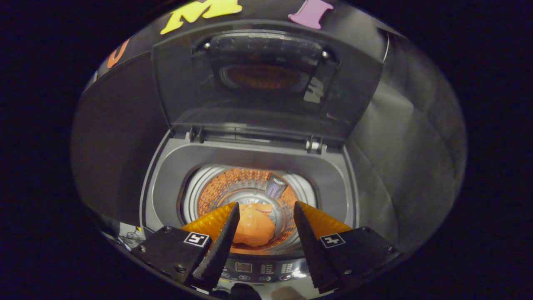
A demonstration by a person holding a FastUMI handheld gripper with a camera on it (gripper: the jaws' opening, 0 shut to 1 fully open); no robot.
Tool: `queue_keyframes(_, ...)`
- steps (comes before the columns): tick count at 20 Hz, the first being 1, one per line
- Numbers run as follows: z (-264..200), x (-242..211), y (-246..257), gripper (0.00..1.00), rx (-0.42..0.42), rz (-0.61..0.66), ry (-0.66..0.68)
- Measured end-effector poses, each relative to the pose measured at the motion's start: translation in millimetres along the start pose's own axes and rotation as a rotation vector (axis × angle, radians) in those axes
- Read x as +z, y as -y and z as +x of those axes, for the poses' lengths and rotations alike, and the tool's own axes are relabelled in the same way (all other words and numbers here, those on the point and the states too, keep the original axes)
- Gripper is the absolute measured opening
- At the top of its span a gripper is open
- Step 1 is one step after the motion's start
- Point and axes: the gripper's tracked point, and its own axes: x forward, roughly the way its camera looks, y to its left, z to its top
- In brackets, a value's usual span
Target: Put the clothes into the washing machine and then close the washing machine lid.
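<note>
Your left finger [227, 221] hangs over the near rim of the washing machine [166, 196], and the orange clothes [255, 227] lie down in the drum [216, 187], seen between your fingers. The gripper [266, 210] is spread wide and holds nothing. To the right and far back, the lid [266, 79] stands upright. Push it off-centre and it may twist on its hinge [314, 146] or slam onto your fingers.

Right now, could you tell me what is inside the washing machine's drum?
An orange garment lies bunched at the bottom of the drum, seen between the open gripper fingers. The raised lid stands behind. Anything beneath the garment is covered by it.
</note>
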Motion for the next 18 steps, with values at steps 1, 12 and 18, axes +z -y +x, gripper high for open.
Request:
queue_keyframes(1,-6,10,1,0.82,-0.001,-0.009,0.035)
queue_keyframes(12,-69,126,5,0.82,0.024,-0.024,0.324)
queue_keyframes(18,-82,173,9,0.82,0.038,0.002,0.397)
